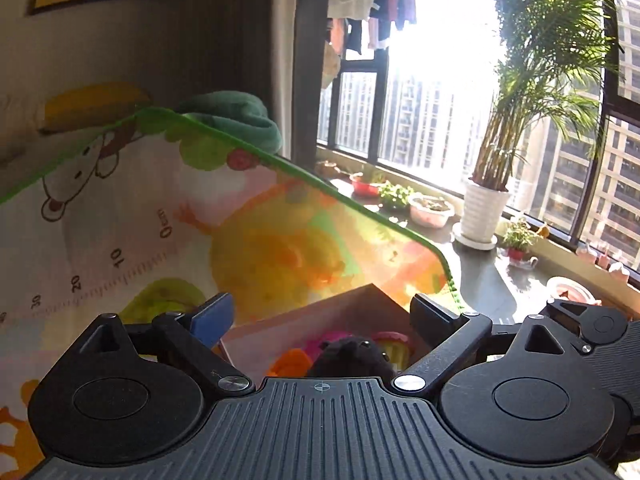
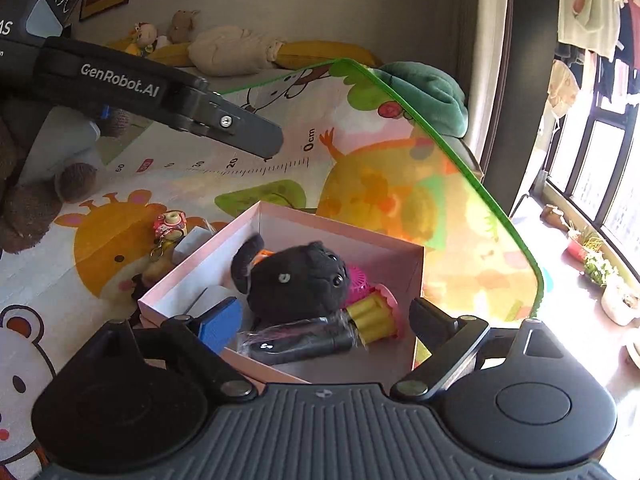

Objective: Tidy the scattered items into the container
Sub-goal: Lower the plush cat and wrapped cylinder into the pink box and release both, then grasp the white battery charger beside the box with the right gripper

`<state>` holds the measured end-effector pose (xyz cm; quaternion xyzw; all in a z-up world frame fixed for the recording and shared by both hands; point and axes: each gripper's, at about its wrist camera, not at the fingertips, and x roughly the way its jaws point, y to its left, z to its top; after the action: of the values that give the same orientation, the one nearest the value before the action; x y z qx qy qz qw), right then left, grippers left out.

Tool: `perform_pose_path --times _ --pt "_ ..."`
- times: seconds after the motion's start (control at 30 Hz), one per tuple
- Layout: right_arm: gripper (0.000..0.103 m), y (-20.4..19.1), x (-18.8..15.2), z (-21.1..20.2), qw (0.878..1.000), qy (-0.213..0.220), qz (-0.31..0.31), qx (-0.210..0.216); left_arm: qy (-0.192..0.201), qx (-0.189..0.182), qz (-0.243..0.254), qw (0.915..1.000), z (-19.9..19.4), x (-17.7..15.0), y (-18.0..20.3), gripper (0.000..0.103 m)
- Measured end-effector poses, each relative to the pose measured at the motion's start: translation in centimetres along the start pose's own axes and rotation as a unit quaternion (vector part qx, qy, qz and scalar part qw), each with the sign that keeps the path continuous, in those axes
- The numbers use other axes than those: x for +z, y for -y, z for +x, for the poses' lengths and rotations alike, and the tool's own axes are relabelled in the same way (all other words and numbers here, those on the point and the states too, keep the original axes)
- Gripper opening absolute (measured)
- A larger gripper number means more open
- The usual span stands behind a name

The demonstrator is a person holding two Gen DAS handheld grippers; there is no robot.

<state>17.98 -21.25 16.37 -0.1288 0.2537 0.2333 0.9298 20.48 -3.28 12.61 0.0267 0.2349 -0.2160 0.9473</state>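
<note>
A pink cardboard box (image 2: 304,220) sits on the cartoon play mat (image 2: 120,184). Inside it lie a black plush dog (image 2: 296,280), a pink toy (image 2: 360,280), a yellow and pink toy (image 2: 376,312) and a black item in clear wrap (image 2: 296,340). A small camera keychain (image 2: 170,226) and other small items (image 2: 158,268) lie on the mat left of the box. My right gripper (image 2: 326,324) is open and empty over the box's near edge. My left gripper (image 1: 320,320) is open and empty above the box (image 1: 320,312); its body also shows in the right wrist view (image 2: 160,96).
A green cushion (image 2: 428,92) and plush toys (image 2: 224,48) lie at the mat's far edge by the wall. A brown plush (image 2: 32,208) sits at the left. A windowsill with a tall potted palm (image 1: 520,120) and small pots (image 1: 432,208) runs along the right.
</note>
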Motion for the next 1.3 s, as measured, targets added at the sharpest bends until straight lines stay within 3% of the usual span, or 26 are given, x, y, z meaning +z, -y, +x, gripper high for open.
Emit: perform_pose_path --times 0.07,0.3,0.5,0.67,0.73,0.87,1.0,1.13,1.3 --pt "0.100 -0.1 -1.0 -0.1 1.000 -0.006 0.001 -0.003 -0.019 0.023 0.005 0.9995 -1.0 -2.2 -0.5 0.100" --pt "0.100 -1.2 -1.7 0.3 1.000 -0.026 -0.007 -0.008 -0.085 0.098 0.011 0.9914 -5.7 -10.2 -2.2 0.102" --pt "0.101 -2.9 -0.1 0.5 1.000 -0.028 -0.009 -0.008 -0.092 0.117 -0.072 0.9863 -9.2 -14.4 -3.7 0.103" --pt "0.100 -6.9 2.9 0.4 0.999 -0.009 -0.043 0.021 -0.083 0.146 -0.099 0.9809 -10.4 -16.1 -4.3 0.103" --pt "0.092 -8.7 4.4 1.1 0.997 -0.011 -0.064 0.032 -0.082 0.150 -0.119 0.9781 -10.8 -16.6 -4.8 0.103" --pt "0.052 -12.6 8.1 5.2 0.992 -0.066 -0.078 0.071 -0.081 0.147 -0.144 0.9752 -11.2 -17.6 -5.5 0.103" --pt "0.052 -14.7 10.4 11.6 0.986 -0.126 -0.081 0.071 -0.083 0.140 -0.154 0.9746 -11.1 -18.3 -5.6 0.103" --pt "0.052 -15.5 10.9 18.0 0.978 -0.184 -0.094 0.027 -0.080 0.136 -0.152 0.9756 -11.0 -18.8 -5.4 0.103" --pt "0.043 -15.8 10.2 21.6 0.968 -0.221 -0.121 0.000 -0.076 0.136 -0.151 0.9762 -10.9 -19.0 -5.4 0.103"
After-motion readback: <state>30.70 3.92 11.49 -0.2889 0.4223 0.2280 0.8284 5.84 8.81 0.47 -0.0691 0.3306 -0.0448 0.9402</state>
